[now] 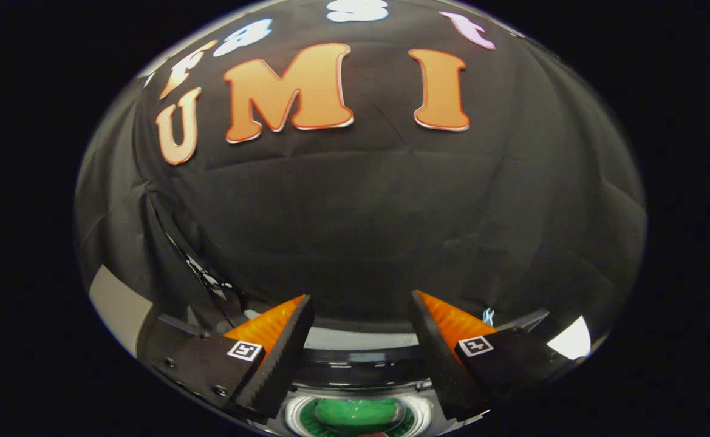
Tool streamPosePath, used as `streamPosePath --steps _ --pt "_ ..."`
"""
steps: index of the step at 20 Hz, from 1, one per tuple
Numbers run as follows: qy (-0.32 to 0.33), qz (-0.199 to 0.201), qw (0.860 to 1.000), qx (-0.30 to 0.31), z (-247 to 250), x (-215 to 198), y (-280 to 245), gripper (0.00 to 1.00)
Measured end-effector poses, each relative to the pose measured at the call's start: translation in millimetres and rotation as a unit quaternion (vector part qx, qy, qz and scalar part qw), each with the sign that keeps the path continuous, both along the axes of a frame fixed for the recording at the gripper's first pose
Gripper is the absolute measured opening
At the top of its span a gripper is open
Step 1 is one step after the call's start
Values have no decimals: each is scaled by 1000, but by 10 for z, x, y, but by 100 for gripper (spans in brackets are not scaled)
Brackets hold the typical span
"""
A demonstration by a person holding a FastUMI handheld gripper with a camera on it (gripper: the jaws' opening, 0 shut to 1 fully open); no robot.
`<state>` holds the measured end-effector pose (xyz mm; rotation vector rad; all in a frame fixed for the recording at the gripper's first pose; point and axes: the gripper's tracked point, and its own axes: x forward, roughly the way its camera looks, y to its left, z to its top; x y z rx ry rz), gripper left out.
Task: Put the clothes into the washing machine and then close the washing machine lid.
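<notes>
Black cloth hangs behind as the booth wall (361,206), with a thin cable (203,276) beside the left finger. Gripper (361,306) fingers stand wide apart, holding nothing. Below between them is the washing machine (361,358) opening – something green (355,413), probably clothes, soft and light. Its lid likely feels stiff – push at the rim.

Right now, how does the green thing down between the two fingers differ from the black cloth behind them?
The green thing is bright, small in view and framed by a white ring; the black cloth is dark, wide and creased. The green thing lies low between the fingers; the black cloth hangs upright beyond them. Whether both are fabric I cannot tell. The gripper is open, holding nothing.
</notes>
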<state>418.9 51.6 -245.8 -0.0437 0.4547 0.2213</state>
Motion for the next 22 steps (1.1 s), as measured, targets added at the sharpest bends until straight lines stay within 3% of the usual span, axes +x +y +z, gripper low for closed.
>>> streamPosePath --steps 16,22 --pt "-23 -2 1000 16 177 -401 -86 99" --pt "-41 -6 999 16 199 -729 -161 99"
